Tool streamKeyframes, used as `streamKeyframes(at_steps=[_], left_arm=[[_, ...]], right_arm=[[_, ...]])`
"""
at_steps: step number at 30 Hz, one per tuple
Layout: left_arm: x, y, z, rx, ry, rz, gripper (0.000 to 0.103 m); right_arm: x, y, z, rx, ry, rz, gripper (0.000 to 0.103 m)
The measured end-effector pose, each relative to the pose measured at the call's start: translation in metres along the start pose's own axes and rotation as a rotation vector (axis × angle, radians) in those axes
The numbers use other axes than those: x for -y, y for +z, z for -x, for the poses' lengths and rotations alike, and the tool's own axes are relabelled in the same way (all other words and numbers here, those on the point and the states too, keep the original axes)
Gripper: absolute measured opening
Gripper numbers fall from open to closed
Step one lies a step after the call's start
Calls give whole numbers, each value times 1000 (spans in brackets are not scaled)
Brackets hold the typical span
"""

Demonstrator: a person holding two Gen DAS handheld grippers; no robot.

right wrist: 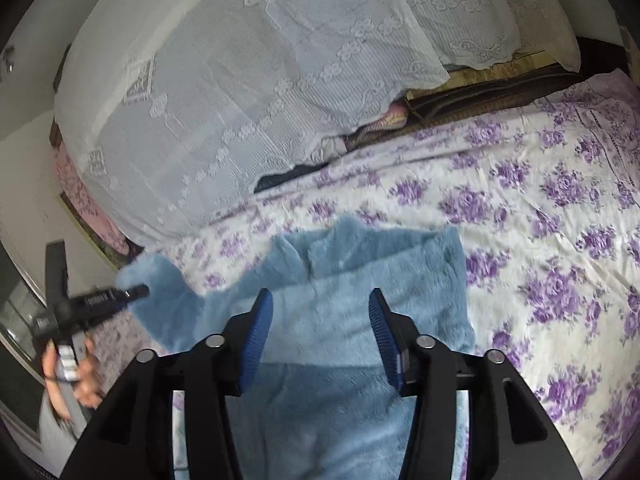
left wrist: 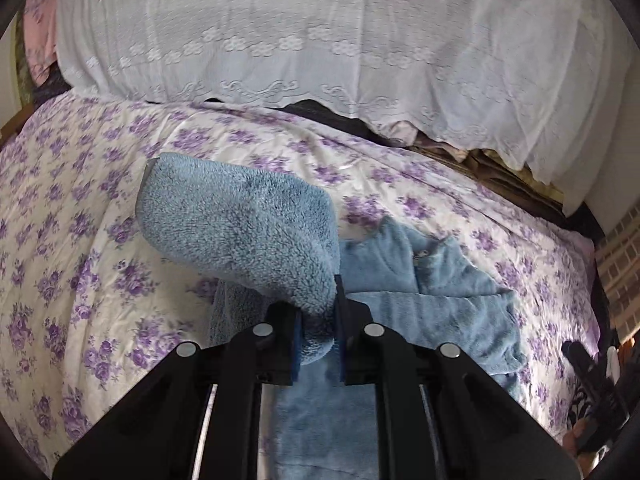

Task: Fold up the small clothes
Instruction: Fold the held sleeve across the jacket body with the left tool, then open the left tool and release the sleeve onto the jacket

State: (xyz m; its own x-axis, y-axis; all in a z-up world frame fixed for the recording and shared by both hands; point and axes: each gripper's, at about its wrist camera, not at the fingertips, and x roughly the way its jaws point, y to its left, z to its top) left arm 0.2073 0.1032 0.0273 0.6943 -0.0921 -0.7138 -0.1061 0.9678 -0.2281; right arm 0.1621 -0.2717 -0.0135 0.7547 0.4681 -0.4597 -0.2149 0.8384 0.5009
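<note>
Presently listed: one blue fleece garment (right wrist: 360, 280), lying on a purple-flowered bedsheet (right wrist: 540, 208), one sleeve (left wrist: 240, 228) raised clear of it. Left gripper (left wrist: 316, 344): jaws pinching that sleeve's end. Right gripper (right wrist: 320, 336): jaws spread, nothing between the pads, poised above the garment's body. Behind: white lace cover (left wrist: 320, 40) draped over piled bedding.
</note>
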Motion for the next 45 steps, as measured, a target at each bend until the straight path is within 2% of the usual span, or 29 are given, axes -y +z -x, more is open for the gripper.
streamKeyframes(at_steps=[6, 15, 23, 26, 28, 30, 33, 37, 40, 42, 45], left_arm=[[49, -7, -15, -36, -14, -62, 11], [111, -27, -51, -99, -54, -128, 11], [156, -52, -70, -137, -92, -200, 11], [169, -68, -87, -181, -90, -240, 12], [172, -79, -97, -212, -77, -265, 23], [174, -90, -100, -235, -79, -290, 58], [173, -98, -82, -199, -90, -329, 77], [157, -94, -52, -143, -93, -346, 88], [127, -85, -32, -88, -68, -305, 93], [101, -73, -34, -76, -8, -239, 95], [59, -54, -60, -158, 33, -67, 95]], right_arm=[[9, 10, -9, -15, 98, -106, 54], [47, 13, -16, -33, 80, -202, 54], [50, 13, -18, -35, 81, -210, 54], [52, 13, -19, -36, 77, -218, 54], [55, 12, -20, -41, 73, -225, 54], [58, 13, -22, -45, 69, -231, 54], [62, 12, -24, -51, 65, -236, 54], [60, 10, -28, -65, 64, -229, 54], [54, 8, -30, -75, 63, -210, 54], [51, 7, -33, -80, 63, -205, 54], [48, 4, -37, -100, 68, -199, 54]])
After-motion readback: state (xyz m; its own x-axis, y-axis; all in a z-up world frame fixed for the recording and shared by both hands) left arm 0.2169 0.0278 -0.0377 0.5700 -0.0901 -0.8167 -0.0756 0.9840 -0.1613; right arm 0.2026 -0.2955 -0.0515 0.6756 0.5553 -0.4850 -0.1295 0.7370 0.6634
